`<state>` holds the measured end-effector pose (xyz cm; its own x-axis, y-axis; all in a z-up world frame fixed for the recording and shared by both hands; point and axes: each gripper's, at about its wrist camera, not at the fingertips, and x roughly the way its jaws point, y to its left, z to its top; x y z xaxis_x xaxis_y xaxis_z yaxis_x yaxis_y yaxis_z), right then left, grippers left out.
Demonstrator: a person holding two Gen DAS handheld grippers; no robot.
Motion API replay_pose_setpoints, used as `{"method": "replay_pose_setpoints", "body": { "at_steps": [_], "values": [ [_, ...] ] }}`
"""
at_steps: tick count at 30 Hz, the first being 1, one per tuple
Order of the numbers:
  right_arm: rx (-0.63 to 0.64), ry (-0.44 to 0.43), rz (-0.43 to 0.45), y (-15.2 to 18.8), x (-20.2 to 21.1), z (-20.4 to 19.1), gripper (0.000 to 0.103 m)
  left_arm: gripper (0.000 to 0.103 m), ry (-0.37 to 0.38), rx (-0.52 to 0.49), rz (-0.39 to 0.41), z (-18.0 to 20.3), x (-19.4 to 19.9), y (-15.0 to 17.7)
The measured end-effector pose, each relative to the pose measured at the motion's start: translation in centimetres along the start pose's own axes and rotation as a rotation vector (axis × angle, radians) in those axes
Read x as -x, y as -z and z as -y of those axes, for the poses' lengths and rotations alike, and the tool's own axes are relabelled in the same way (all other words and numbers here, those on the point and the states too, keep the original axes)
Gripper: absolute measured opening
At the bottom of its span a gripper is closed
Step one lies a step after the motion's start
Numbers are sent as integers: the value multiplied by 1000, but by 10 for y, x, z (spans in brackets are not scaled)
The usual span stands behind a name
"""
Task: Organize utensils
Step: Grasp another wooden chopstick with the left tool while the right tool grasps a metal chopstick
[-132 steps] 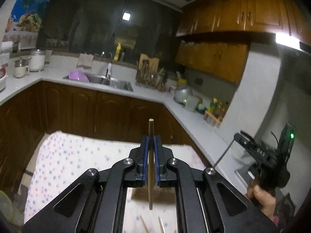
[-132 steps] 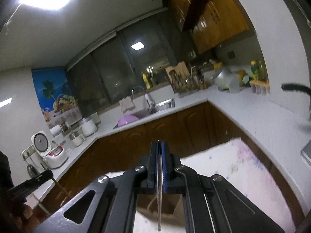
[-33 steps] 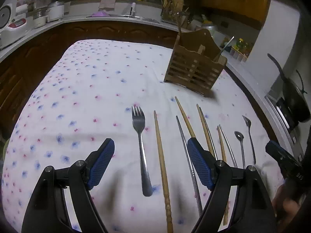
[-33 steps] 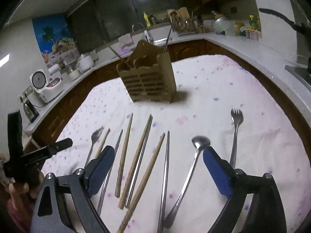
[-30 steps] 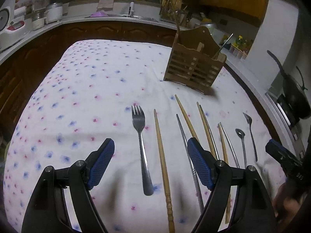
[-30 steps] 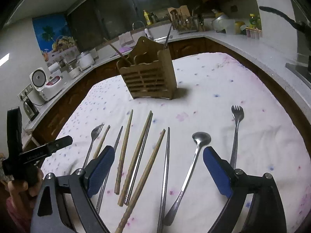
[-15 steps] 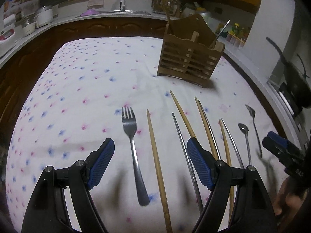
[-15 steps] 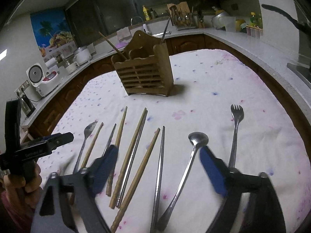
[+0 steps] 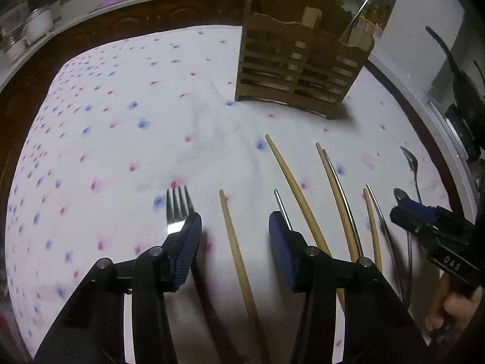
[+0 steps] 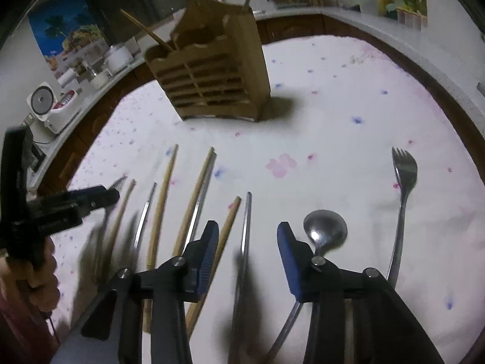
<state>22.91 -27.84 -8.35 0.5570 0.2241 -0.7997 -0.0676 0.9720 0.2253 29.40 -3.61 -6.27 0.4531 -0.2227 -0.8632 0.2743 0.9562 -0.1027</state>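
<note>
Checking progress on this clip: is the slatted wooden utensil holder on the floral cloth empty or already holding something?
Holding something. The slatted wooden utensil holder has a wooden chopstick and a thin metal handle sticking out its top.

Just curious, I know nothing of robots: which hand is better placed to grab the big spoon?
Right. The right gripper, jaws just closing around a metal chopstick, sits beside the spoon; the left gripper, closing around a wooden chopstick, is at the row's other end.

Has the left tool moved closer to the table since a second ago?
Yes. The left tool has come down toward the wooden chopstick, its jaws just closing around it, untouching.
</note>
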Motion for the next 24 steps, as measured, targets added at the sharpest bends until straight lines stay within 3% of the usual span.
{"method": "replay_pose_setpoints", "body": {
  "at_steps": [4, 8, 14, 16, 18, 19, 21, 24],
  "values": [
    [6, 12, -37, -1, -13, 2, 34, 43, -16, -47, -39, 5, -12, -8],
    [33, 31, -38, -5, -15, -1, 32, 31, -25, -79, -104, 7, -30, -5],
    [78, 58, -55, -15, -25, -8, 25, 31, -45, -109, -91, 11, -33, -4],
    [104, 74, -60, -19, -30, -13, 24, 27, -47, -121, -84, 13, -34, -3],
    [122, 89, -64, -21, -33, -17, 23, 11, -35, -126, -77, 16, -34, -3],
    [141, 110, -60, -21, -35, -19, 21, 8, -33, -128, -76, 19, -33, -4],
    [152, 120, -51, -20, -35, -20, 9, 6, -36, -129, -68, 20, -33, -4],
    [127, 97, -50, -20, -33, -15, 5, 5, -26, -107, -60, 19, -32, -3]
  ]
}}
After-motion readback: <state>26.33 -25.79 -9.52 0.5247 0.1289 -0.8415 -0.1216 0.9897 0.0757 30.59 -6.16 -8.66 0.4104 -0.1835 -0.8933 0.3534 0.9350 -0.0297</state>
